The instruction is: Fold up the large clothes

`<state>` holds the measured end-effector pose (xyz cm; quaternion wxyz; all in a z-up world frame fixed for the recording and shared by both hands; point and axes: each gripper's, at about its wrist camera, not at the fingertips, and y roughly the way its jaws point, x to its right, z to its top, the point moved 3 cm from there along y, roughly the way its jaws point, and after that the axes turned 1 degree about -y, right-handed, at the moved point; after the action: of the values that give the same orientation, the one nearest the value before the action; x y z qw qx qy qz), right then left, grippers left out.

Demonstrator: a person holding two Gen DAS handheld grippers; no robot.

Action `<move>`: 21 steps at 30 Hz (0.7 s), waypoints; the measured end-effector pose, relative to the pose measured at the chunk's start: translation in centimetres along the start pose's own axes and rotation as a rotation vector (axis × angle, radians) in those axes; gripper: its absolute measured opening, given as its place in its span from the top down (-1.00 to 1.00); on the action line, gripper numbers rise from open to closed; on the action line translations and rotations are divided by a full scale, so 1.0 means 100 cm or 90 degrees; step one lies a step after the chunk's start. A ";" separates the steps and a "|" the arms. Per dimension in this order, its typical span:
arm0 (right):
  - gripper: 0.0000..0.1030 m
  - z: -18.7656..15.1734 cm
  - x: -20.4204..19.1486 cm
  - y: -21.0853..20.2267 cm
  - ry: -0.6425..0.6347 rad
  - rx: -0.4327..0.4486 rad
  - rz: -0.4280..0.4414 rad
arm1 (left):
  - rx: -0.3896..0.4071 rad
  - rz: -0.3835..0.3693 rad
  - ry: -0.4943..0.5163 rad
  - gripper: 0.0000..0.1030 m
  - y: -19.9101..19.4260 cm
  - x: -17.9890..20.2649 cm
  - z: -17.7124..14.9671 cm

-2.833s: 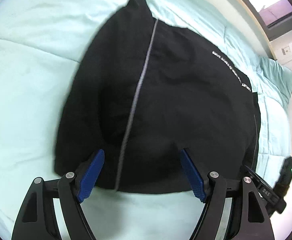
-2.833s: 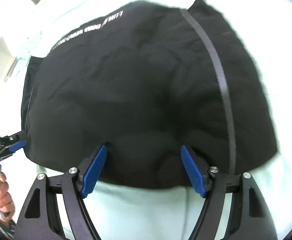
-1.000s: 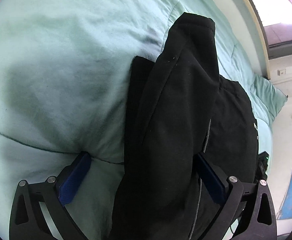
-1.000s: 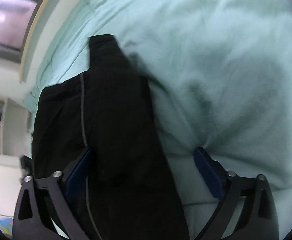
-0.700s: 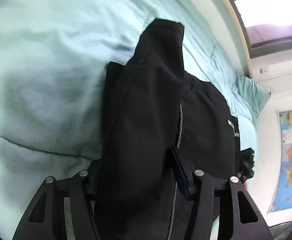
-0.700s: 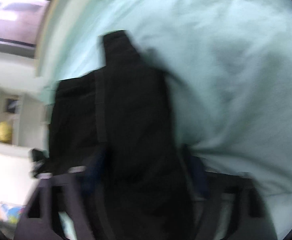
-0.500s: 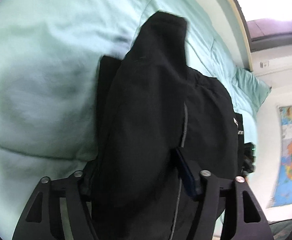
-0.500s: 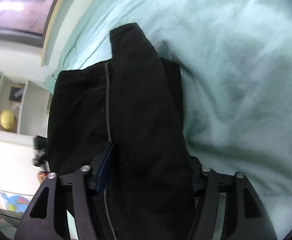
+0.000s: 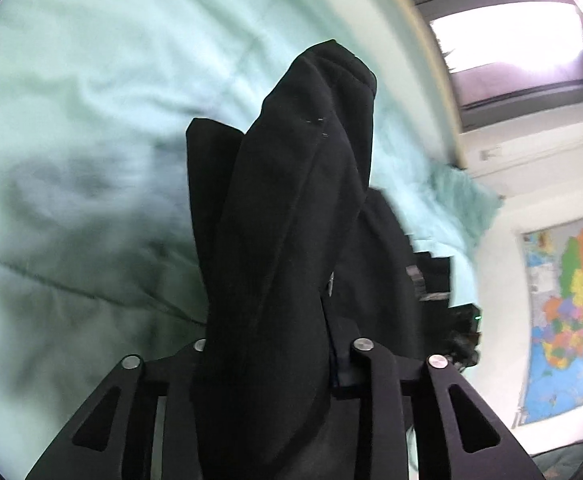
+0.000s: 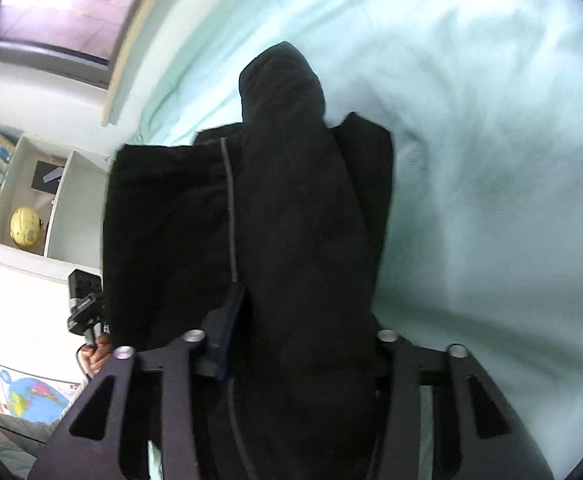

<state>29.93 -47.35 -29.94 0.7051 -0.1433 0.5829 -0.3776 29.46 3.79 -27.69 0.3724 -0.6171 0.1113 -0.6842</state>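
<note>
Both grippers, left [image 9: 269, 344] and right [image 10: 291, 340], pinch the black garment [image 9: 291, 208], which hangs bunched between and beyond the fingers above the bed [image 9: 71, 120]. Uneven lifting could let layers slide, skewing the fold.

Left wrist: we look forward along the left gripper [image 9: 269, 344], pressed close to the bunched black fabric garment [image 9: 283, 216].
Right wrist: we face forward likewise, equally near.
Shared: the same garment and the pale mint-green quilted bedspread [image 10: 491, 140] beneath.
</note>
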 end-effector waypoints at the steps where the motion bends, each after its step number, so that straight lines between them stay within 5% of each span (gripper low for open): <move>1: 0.32 -0.006 -0.013 -0.008 -0.010 0.015 0.001 | 0.008 -0.006 0.012 0.44 -0.007 0.015 -0.006; 13: 0.34 -0.124 -0.140 -0.131 -0.092 0.099 -0.036 | 0.084 -0.070 0.135 0.46 -0.140 0.139 -0.114; 21: 0.34 -0.226 -0.180 -0.165 -0.086 0.055 -0.088 | 0.057 -0.072 0.084 0.46 -0.190 0.107 -0.207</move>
<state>2.24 -40.57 -12.81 0.7208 -0.1779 0.5059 -0.4391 3.55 3.79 -12.36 0.3523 -0.5586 0.0703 -0.7477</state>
